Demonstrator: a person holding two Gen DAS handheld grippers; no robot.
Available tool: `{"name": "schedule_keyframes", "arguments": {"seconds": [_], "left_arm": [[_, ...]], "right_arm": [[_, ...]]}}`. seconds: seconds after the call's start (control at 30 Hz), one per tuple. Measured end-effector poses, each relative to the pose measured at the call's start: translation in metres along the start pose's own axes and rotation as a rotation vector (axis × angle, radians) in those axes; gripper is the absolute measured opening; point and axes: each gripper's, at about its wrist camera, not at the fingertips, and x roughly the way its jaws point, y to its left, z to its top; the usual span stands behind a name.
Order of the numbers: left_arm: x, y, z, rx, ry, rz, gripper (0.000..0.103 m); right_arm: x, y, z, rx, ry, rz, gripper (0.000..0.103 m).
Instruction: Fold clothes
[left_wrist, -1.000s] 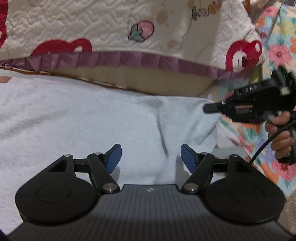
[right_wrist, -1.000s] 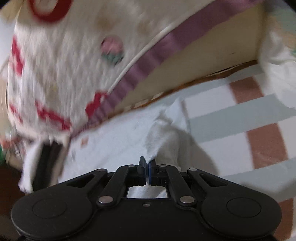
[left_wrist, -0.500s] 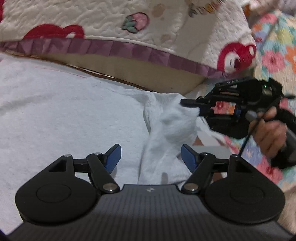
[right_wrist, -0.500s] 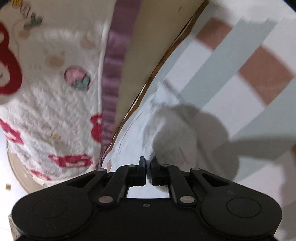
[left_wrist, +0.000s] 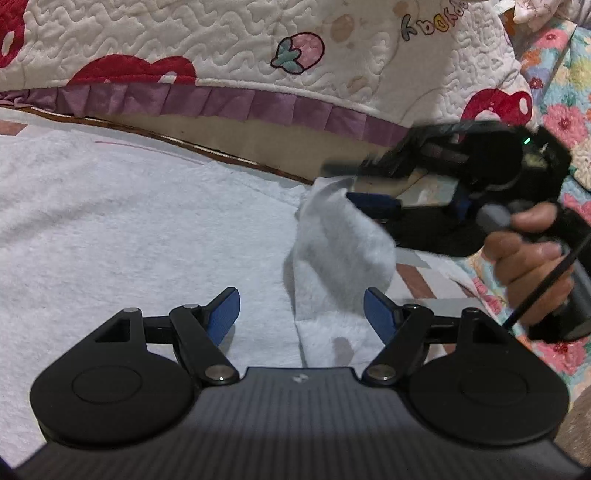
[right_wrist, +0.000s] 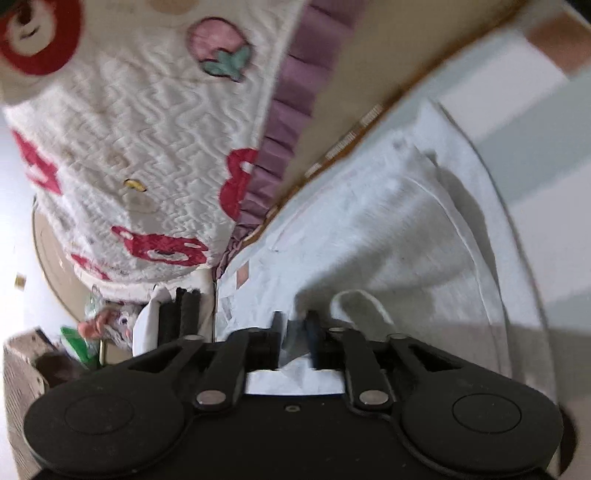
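in the left wrist view, a pale grey-white garment (left_wrist: 129, 229) lies spread flat over most of the surface, reaching up to the purple ruffle of a white quilted cover (left_wrist: 229, 55) printed with strawberries and red shapes. the left gripper (left_wrist: 301, 308) hovers low over the cloth with its blue-padded fingers (left_wrist: 223, 312) wide apart and nothing between them. to the right, the right gripper (left_wrist: 354, 192) comes in sideways, held by a hand (left_wrist: 532, 254) on its handle, with a black cable running down past the fingers. a corner of the garment is lifted off the surface and hangs from its tips in a loose fold, just beyond the left gripper's right finger. a floral fabric (left_wrist: 565, 107) shows at the far right edge.

in the right wrist view, which is blurred, the right gripper (right_wrist: 295, 328) has its fingers drawn close with a narrow slot between them, and a bunch of the garment (right_wrist: 388, 229) sits in that slot; it appears clamped on the cloth. the cloth drapes away from the tips in curved folds. a striped sheet (right_wrist: 535, 122) of white, grey and brownish bands lies under it to the right, and the quilted cover fills the upper left.
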Motion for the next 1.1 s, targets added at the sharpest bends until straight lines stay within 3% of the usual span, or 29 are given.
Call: {"name": "schedule_keyframes", "arguments": {"seconds": [0.03,0.2,0.37,0.53,0.6,0.67,0.73,0.77,0.8,0.83,0.9,0.97,1.1], "left_arm": [[0.001,0.0,-0.001,0.004,0.004,0.003,0.074],[-0.002,-0.008,-0.001,0.039,0.01,0.005,0.074],[-0.002,-0.054,-0.008,0.29,0.036,0.142,0.078],[0.023,-0.065,-0.004,0.263,0.121,0.103,0.081],[0.041,-0.067,-0.004,0.291,0.215,0.097,0.087],[0.059,-0.067,-0.005,0.308,0.321,0.151,0.087],[0.059,-0.061,0.0,0.26,0.31,0.172,0.077],[0.057,-0.057,0.004,0.229,0.294,0.171,0.065],[0.055,-0.053,0.008,0.191,0.286,0.169,0.028],[0.053,-0.048,0.011,0.146,0.287,0.168,0.003],[0.043,-0.032,0.014,0.017,0.251,0.175,0.003],[0.031,-0.01,0.011,-0.176,0.206,0.174,0.003],[0.012,0.006,-0.001,-0.358,0.153,0.232,0.003]], "right_arm": [[-0.004,0.003,0.002,-0.021,-0.01,0.002,0.049],[-0.028,0.013,0.007,-0.08,-0.096,0.018,0.05],[-0.038,0.008,0.009,-0.052,-0.154,-0.014,0.05],[-0.057,0.024,0.007,-0.286,-0.185,-0.272,0.05],[-0.064,0.031,0.006,-0.38,-0.197,-0.376,0.05],[-0.072,0.038,0.005,-0.473,-0.208,-0.48,0.05],[-0.076,0.034,0.005,-0.485,-0.202,-0.526,0.05],[-0.078,0.03,0.006,-0.472,-0.196,-0.537,0.05],[-0.079,0.028,0.006,-0.473,-0.193,-0.549,0.05],[-0.08,0.028,0.005,-0.497,-0.195,-0.562,0.05],[-0.083,0.028,0.004,-0.543,-0.2,-0.589,0.05],[-0.083,0.028,0.002,-0.583,-0.203,-0.611,0.05],[-0.066,0.027,-0.002,-0.623,-0.165,-0.629,0.05]]}}
